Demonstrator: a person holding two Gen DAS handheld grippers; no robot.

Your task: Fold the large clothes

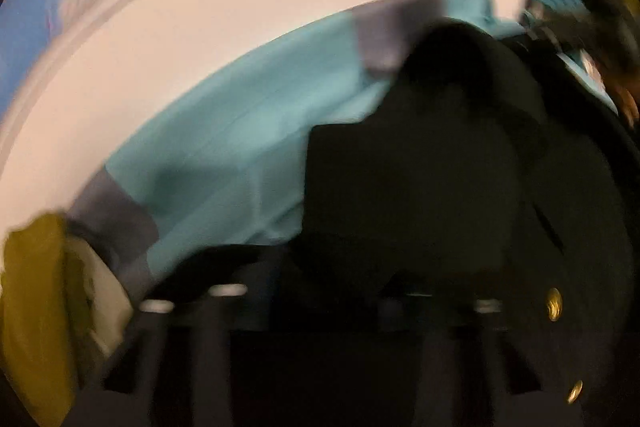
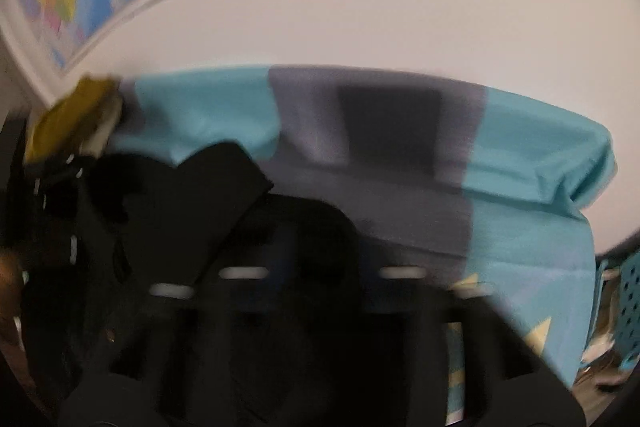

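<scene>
Coat (image 1: 420, 167) on sheet (image 1: 224, 155), cloth bundle (image 1: 36, 307) at its left.

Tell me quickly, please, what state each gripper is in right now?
Left gripper: cannot be told; its fingers are lost in blur against the black garment.
Right gripper: shut; whether it pinches the black garment cannot be told.

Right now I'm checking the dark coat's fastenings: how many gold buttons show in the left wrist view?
2. One gold button sits at the coat's lower right; the second lies just below it, near the frame's edge. Folds and blur may hide more.
</scene>
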